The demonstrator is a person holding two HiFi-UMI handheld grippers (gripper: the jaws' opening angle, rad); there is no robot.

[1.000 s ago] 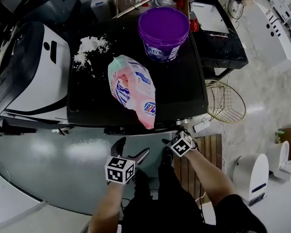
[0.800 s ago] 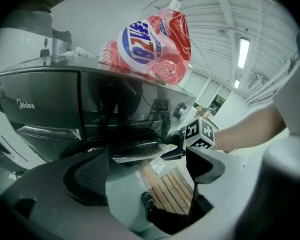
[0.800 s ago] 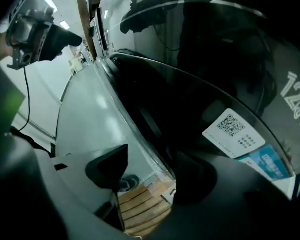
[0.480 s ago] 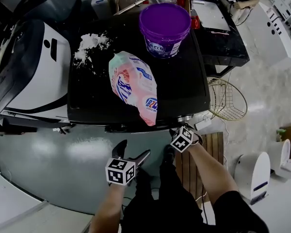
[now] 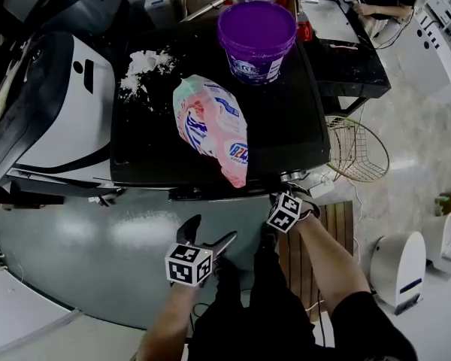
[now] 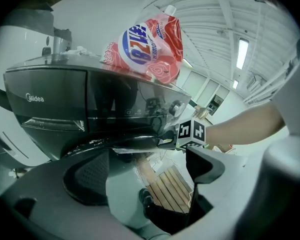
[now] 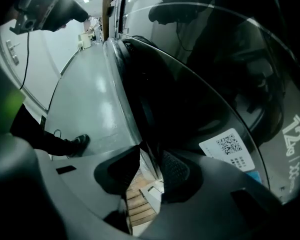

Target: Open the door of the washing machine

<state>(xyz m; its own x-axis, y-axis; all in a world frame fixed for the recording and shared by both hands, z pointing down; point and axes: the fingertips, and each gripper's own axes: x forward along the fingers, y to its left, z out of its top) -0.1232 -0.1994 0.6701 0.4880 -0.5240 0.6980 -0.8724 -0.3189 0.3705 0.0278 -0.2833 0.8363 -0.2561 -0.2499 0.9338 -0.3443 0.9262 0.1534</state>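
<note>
**Right jaws take the door's rim**

The left gripper (image 5: 210,230) hangs before the washing machine (image 5: 293,126), its jaws spread and empty. The right gripper (image 7: 151,169) has just been closing its jaws, and they now pinch the rim of the door (image 7: 200,114), which runs up between them. The grasp looks made. Next, a steady outward pull should swing the door open.

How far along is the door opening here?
Done: the right gripper is at the door rim. In hand: its jaws have just been closing and now pinch that rim. Left to do: swing the door out; it looks shut against the washing machine. The left gripper hangs open, empty.
</note>
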